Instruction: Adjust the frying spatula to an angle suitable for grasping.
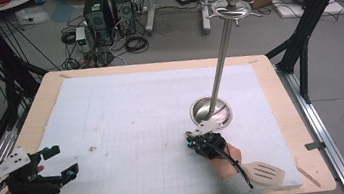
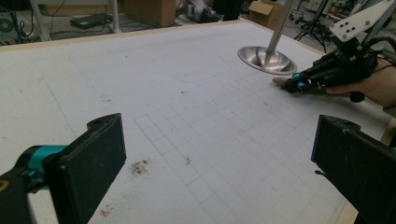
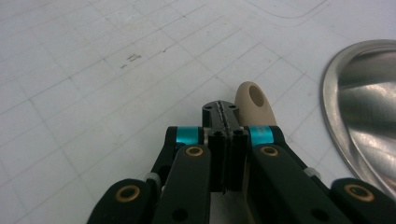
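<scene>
a: right gripper (image 1: pixel 190 136)?
b: low on the white mat (image 1: pixel 126 113), jaws pressed together over the beige spatula (image 1: pixel 265 173) handle, just beside the steel stand base (image 1: pixel 211 111).
a: left gripper (image 1: pixel 63 163)?
b: near corner, jaws spread, holding nothing.

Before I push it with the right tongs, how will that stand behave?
The stand probably tips easily: tall thin pole, small dish base, hooks up top. Polished metal, so likely stiff and slippery; it may slide on the flat mat.
</scene>
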Demonstrator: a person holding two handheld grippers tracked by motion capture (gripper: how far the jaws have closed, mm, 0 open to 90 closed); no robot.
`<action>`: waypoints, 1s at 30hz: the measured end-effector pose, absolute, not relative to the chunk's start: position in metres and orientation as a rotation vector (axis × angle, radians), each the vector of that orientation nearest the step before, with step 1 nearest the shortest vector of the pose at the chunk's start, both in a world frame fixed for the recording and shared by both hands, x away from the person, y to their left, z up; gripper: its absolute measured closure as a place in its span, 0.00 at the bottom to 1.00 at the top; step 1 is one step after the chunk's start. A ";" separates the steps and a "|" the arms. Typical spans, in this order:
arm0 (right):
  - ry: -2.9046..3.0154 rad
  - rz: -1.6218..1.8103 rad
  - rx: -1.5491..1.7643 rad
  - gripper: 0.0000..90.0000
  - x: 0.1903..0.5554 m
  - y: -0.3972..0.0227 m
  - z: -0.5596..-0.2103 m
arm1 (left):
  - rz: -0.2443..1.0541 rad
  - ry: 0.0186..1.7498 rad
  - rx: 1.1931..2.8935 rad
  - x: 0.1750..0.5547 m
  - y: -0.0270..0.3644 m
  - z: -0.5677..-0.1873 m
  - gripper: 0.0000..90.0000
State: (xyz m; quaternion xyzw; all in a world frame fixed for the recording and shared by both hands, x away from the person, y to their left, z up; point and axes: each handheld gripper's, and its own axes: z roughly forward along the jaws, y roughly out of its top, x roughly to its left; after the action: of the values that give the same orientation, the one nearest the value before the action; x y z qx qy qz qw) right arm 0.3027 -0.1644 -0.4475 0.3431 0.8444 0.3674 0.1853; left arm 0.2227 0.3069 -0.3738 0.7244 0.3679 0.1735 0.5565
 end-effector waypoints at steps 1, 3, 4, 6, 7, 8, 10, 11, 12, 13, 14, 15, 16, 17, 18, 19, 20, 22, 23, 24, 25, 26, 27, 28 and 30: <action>2.378 1.032 0.970 1.00 0.303 -0.165 -0.447 | 0.411 0.869 1.711 0.222 0.307 -0.374 0.04; 2.370 1.032 0.975 1.00 0.304 -0.166 -0.448 | 0.412 0.871 1.708 0.222 0.308 -0.374 0.04; 2.365 1.029 0.984 1.00 0.304 -0.166 -0.448 | 0.413 0.872 1.707 0.222 0.308 -0.374 0.04; 2.360 1.028 0.981 1.00 0.306 -0.167 -0.448 | 0.413 0.872 1.708 0.221 0.308 -0.374 0.04; 2.359 1.031 0.991 1.00 0.306 -0.167 -0.448 | 0.413 0.871 1.709 0.221 0.309 -0.374 0.04; 2.353 1.030 0.991 1.00 0.307 -0.168 -0.448 | 0.412 0.873 1.707 0.221 0.309 -0.374 0.04; 2.342 1.028 1.002 1.00 0.308 -0.168 -0.448 | 0.413 0.874 1.705 0.221 0.309 -0.374 0.04; 2.344 1.027 1.005 1.00 0.308 -0.169 -0.448 | 0.413 0.874 1.704 0.221 0.309 -0.374 0.04; 2.340 1.032 1.011 1.00 0.309 -0.170 -0.448 | 0.414 0.873 1.705 0.221 0.309 -0.374 0.04; 2.345 1.040 1.007 1.00 0.310 -0.171 -0.448 | 0.414 0.873 1.705 0.220 0.310 -0.374 0.04; 2.346 1.046 1.008 1.00 0.310 -0.172 -0.449 | 0.415 0.875 1.703 0.220 0.310 -0.374 0.04; 2.348 1.049 1.010 1.00 0.311 -0.172 -0.449 | 0.414 0.875 1.703 0.220 0.310 -0.374 0.04; 2.350 1.047 0.998 1.00 0.311 -0.173 -0.449 | 0.414 0.876 1.702 0.220 0.310 -0.374 0.04; 2.350 1.050 0.998 1.00 0.312 -0.173 -0.449 | 0.415 0.878 1.701 0.220 0.311 -0.374 0.04; 2.344 1.049 1.006 1.00 0.312 -0.174 -0.449 | 0.416 0.878 1.699 0.220 0.311 -0.374 0.04; 2.338 1.048 1.018 1.00 0.312 -0.174 -0.449 | 0.416 0.879 1.700 0.219 0.312 -0.374 0.04; 2.329 1.039 1.022 1.00 0.313 -0.174 -0.449 | 0.417 0.882 1.698 0.219 0.312 -0.374 0.04; 2.319 1.033 1.036 1.00 0.313 -0.174 -0.449 | 0.417 0.882 1.698 0.219 0.313 -0.374 0.04; 2.313 1.026 1.037 1.00 0.313 -0.174 -0.449 | 0.419 0.883 1.697 0.219 0.313 -0.374 0.04; 2.310 1.021 1.032 1.00 0.313 -0.173 -0.449 | 0.419 0.883 1.697 0.219 0.313 -0.374 0.04; 2.310 1.018 1.035 1.00 0.313 -0.172 -0.449 | 0.419 0.882 1.699 0.219 0.313 -0.374 0.04; 2.309 1.019 1.036 1.00 0.313 -0.172 -0.449 | 0.418 0.883 1.699 0.219 0.312 -0.374 0.04; 2.307 1.022 1.037 1.00 0.313 -0.173 -0.449 | 0.418 0.883 1.697 0.219 0.312 -0.374 0.04; 2.311 1.041 1.038 1.00 0.312 -0.173 -0.448 | 0.417 0.881 1.700 0.219 0.312 -0.374 0.04; 2.303 1.112 1.043 1.00 0.309 -0.175 -0.443 | 0.414 0.880 1.703 0.220 0.311 -0.375 0.04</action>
State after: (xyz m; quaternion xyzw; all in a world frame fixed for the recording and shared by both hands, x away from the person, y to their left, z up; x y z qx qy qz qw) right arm 0.3093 -0.1754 -0.4430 0.3708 0.8189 0.3955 0.1886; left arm 0.2202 0.3114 -0.3746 0.7213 0.3729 0.1755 0.5566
